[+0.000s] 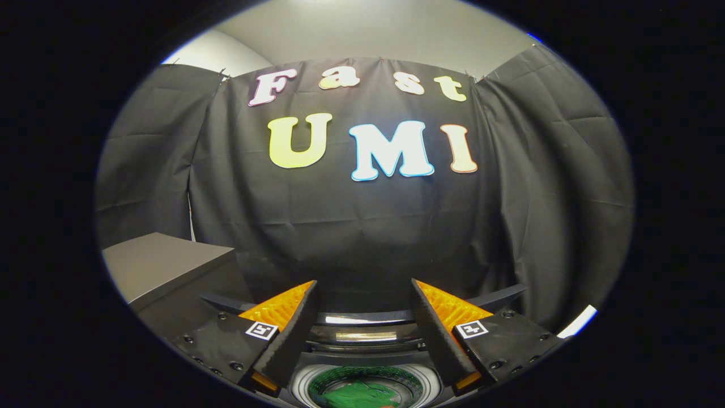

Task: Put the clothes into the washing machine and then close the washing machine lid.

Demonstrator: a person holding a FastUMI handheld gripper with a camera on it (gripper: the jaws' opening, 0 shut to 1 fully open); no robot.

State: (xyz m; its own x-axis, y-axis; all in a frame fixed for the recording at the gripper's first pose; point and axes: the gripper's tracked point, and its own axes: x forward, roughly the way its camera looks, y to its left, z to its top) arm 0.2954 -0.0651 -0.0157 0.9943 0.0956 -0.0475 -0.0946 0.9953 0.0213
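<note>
**Claw raised above the loaded washer drum, lid still to be closed**

Gripper view. The claw (362,317) is spread wide and empty, its two fingers (289,334) well apart and pinching nothing. Below and between them lies the round, top-loading washing machine opening (365,391) with its pale ring-shaped rim; inside rests a crumpled bright green cloth garment (359,395), with a small orange patch at its lower edge. Just beyond the fingers a dark, glossy curved lid (362,317) appears to stand open, though its exact pose is hard to tell. A grey box-shaped cabinet (164,266) stands to the left.

Judgement: the clothes seem loaded; closing remains. To do it well, bring the claw behind the lid's upper edge, keep the fingers clear of the drum, and push it down steadily until it seats.
</note>
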